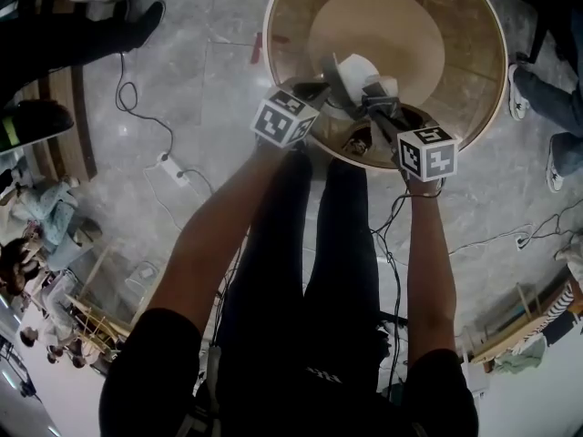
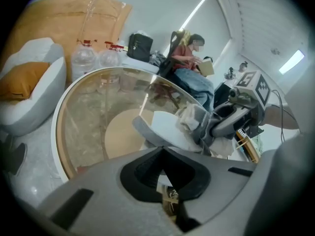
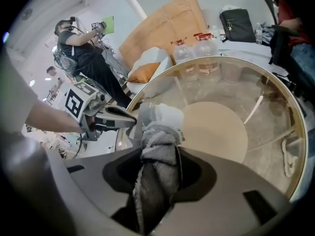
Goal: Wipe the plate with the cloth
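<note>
A: Grey marbled stone is seen underfoot. What is stood on the floor (image 1: 196,71)?

B: A round counter (image 1: 469,71) is stood there, topped in clear glass and rimmed in a pale wood tone. Through the glass a beige disc (image 1: 401,35) is seen lower down, at the middle.

A: Where is the plate found?

B: The white plate (image 1: 357,66) is held tilted over the near part of the counter. Its rim is clamped by the left gripper (image 1: 332,85), whose fingers are closed down to the thickness of that rim.

A: And the cloth?

B: The grey cloth (image 3: 156,132) is bunched into a thick wad and gripped by the right gripper (image 3: 160,154). The fingers are parted only by the wad, which fills the gap between them. The end of the wad is pushed out past the fingertips and is laid against the plate's face.

A: How are the two grippers set?

B: They are set close together at the counter's near edge, the left one on the plate's left side and the right one on its right, each turned inward toward the plate. The marker cubes are seen just beside each other from the head view.
</note>
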